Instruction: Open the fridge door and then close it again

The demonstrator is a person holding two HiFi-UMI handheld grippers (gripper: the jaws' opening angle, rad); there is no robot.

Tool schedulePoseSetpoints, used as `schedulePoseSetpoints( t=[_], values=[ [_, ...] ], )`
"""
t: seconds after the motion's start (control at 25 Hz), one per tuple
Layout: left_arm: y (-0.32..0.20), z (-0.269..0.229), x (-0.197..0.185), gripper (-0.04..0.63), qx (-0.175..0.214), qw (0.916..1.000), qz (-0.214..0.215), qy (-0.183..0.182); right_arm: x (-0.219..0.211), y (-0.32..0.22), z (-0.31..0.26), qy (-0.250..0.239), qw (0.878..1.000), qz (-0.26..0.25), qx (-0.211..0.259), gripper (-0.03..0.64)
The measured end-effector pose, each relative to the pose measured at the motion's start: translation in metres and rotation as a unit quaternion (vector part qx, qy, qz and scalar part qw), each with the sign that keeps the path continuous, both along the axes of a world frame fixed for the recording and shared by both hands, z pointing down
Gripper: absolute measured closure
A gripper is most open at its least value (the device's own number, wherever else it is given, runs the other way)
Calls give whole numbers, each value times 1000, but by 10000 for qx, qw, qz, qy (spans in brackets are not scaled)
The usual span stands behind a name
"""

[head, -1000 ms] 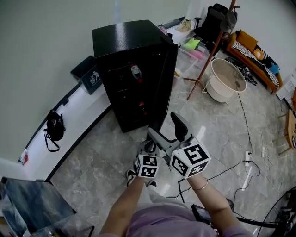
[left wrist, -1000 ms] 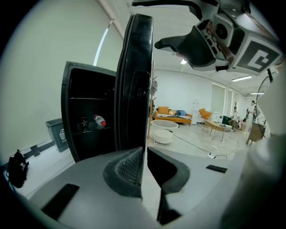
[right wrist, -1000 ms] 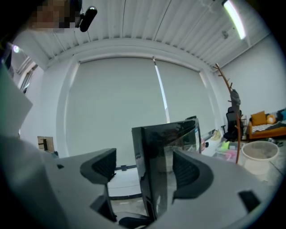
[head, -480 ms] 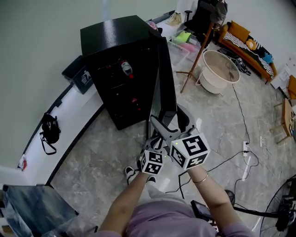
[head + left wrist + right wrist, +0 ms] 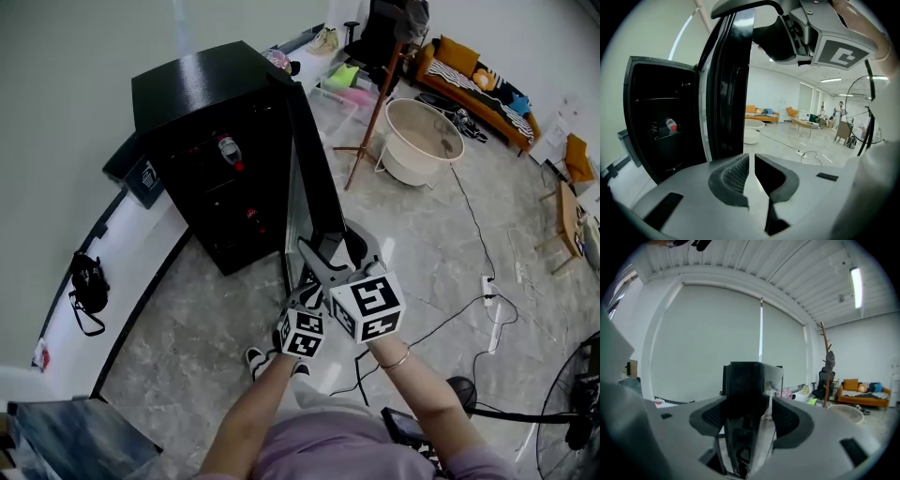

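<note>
A black fridge stands against the wall with its door swung open towards me. A red-capped bottle lies on an inner shelf. My right gripper straddles the door's free edge. Its jaws have just been closing, and the pads now sit against both faces of the door. My left gripper hangs just below and left of the right one, shut and empty. In the left gripper view its jaws are nearly together, with the door ahead and the right gripper above.
A white tub and a wooden coat stand sit right of the fridge, an orange sofa behind them. A dark bin is left of the fridge, a black bag by the wall. Cables and a power strip cross the floor at right.
The right gripper's jaws have narrowed from wide open onto the door's edge. Both grippers have shifted left in the view and closer to the door.
</note>
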State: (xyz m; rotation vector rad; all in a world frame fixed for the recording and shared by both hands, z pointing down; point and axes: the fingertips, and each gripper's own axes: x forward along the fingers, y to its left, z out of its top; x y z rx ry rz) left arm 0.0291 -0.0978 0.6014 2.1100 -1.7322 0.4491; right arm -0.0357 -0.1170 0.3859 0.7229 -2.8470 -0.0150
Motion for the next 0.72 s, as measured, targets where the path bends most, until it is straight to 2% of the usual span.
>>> schedulePoseSetpoints(
  t=[0.2,0.32,0.44,0.52,0.72],
  values=[
    [12,-3,1,560,-56,9999,102,46,4,-1,-1,5,9998,-74,191,344],
    [26,-5,-12,559,-63,9999,-57,99,9,-5,-1,-22,9998,-106,183,344],
    [31,-10,-32,530,-12,9994,-280,192,15,-10,-2,-54,9998,-84,175,344],
    [30,-14,-43,504,64,9988,-398,285,20,-13,0,-68,9999,-44,142,347],
    [13,-45,-65,497,472,9964,-642,298,34,-23,4,-113,9999,25,57,361]
  ],
)
